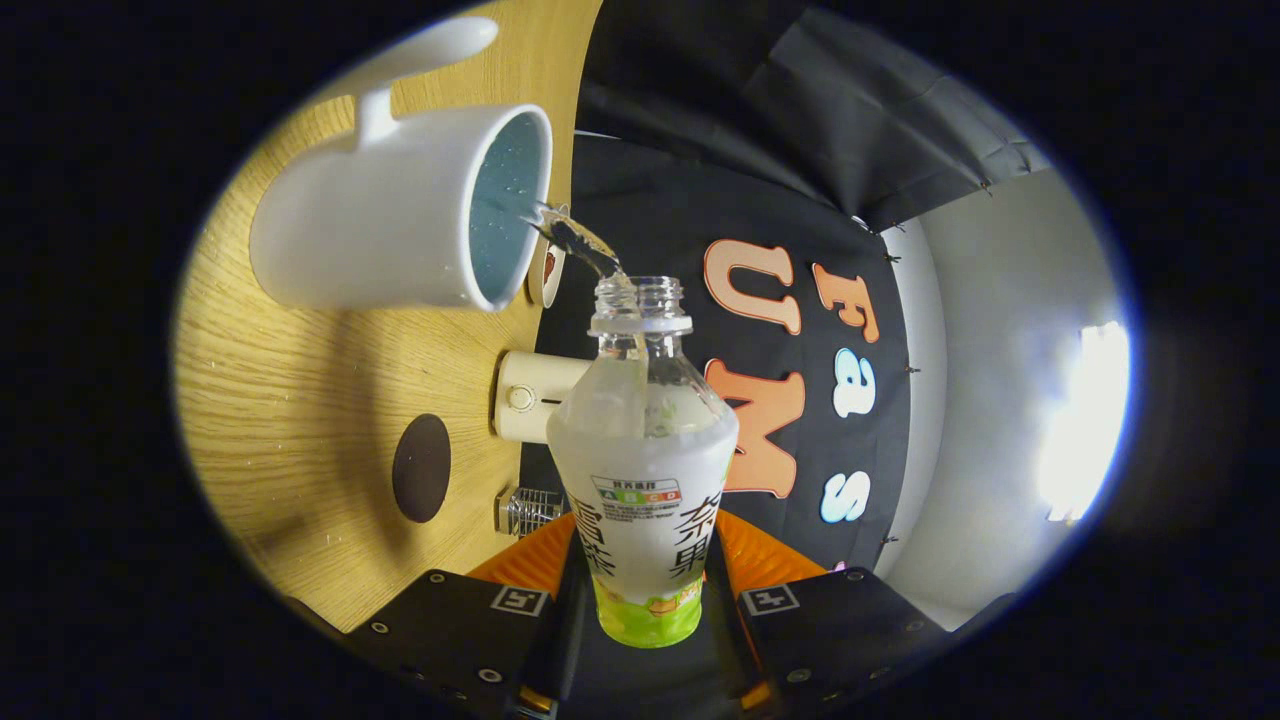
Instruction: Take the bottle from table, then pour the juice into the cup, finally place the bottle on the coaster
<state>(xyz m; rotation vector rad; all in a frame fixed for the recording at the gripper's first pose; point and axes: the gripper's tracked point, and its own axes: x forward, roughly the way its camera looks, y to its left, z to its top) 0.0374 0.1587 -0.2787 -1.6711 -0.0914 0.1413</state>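
Observation:
A clear plastic bottle (pixel 643 470) with a white and green label sits between my two black fingers (pixel 470 625), and my gripper (pixel 642 610) is shut on it. The view is rolled to the side, so the bottle is tipped over. A thin stream of liquid (pixel 575 240) runs from its uncapped mouth into the white cup (pixel 400 215), whose blue inside faces the bottle neck. The cup stands on the wooden table (pixel 290 400). A dark round coaster (pixel 421 467) lies on the table between the cup and my fingers.
A cream-coloured device with a round knob (pixel 530 397) stands at the table's back edge, near a small metal rack (pixel 528 510). Another small cup-like item (pixel 548 270) shows behind the white cup. The black cloth wall hangs beyond the table.

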